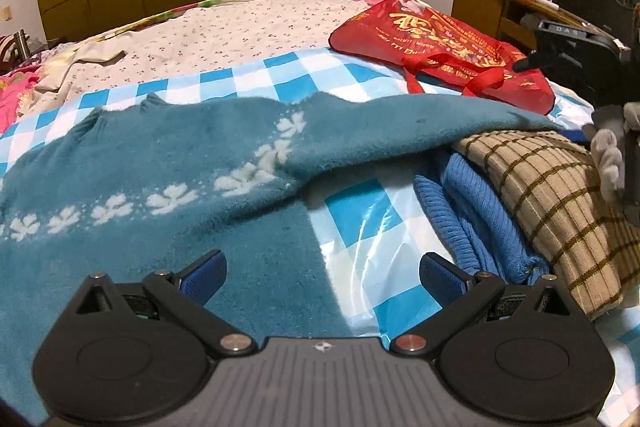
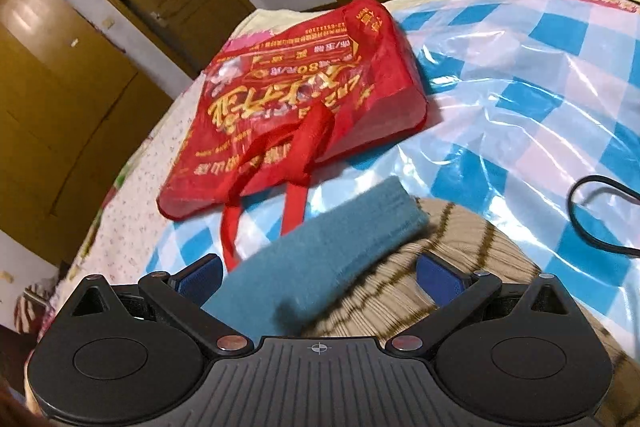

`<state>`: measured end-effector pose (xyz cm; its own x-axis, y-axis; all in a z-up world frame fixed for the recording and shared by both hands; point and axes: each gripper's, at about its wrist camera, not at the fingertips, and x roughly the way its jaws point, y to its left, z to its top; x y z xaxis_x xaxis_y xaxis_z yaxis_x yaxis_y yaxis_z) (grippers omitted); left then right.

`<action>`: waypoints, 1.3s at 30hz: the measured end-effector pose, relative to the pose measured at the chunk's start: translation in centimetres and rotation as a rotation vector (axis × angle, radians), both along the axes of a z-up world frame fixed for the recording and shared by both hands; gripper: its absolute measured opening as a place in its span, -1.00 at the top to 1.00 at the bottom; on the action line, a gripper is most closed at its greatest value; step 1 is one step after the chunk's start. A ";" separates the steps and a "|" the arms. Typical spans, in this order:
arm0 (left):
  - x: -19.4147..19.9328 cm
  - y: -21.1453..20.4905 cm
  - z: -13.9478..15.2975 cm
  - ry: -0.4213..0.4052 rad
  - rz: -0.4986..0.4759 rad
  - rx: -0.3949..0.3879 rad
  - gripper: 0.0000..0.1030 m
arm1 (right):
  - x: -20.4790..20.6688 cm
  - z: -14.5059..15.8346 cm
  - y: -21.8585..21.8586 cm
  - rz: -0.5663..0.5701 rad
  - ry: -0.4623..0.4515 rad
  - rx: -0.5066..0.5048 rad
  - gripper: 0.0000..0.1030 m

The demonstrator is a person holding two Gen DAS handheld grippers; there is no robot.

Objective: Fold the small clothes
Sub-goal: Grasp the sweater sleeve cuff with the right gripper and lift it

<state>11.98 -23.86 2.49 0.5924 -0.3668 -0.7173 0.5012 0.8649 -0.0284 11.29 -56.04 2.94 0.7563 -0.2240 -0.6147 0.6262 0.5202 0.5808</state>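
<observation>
Teal fleece sweater with white flower trim (image 1: pixel 168 163) — spread ahead of left claw (image 1: pixel 320 277), sleeve beneath right claw (image 2: pixel 318 277); both claws apart, empty. Advice: pinch sleeve cuff squarely, fold inward flat.

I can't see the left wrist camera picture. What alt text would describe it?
An open claw hovers over a teal sweater with white flowers, spread on a blue-checked plastic sheet on a bed. To its right lie a blue knit and a beige plaid garment; a red bag sits behind.
</observation>
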 end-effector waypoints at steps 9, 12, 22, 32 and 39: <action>0.0 0.0 -0.2 -0.001 0.008 0.014 -1.00 | -0.2 -1.6 -1.8 0.013 -0.023 0.087 0.53; 0.0 0.3 -0.2 -0.003 0.006 0.015 -1.00 | -0.4 -1.7 -1.8 0.009 -0.043 0.088 0.62; 0.7 7.4 -0.5 -0.023 0.101 -0.037 -1.00 | 3.4 4.9 5.4 0.163 -0.138 -0.109 0.80; 1.8 19.4 -2.3 -0.087 0.350 -0.027 -1.00 | 15.7 8.2 31.0 0.727 -0.204 -0.344 0.83; 2.9 24.1 -5.2 -0.094 0.442 -0.029 -1.00 | 21.9 -0.1 46.7 1.077 0.033 -0.516 0.81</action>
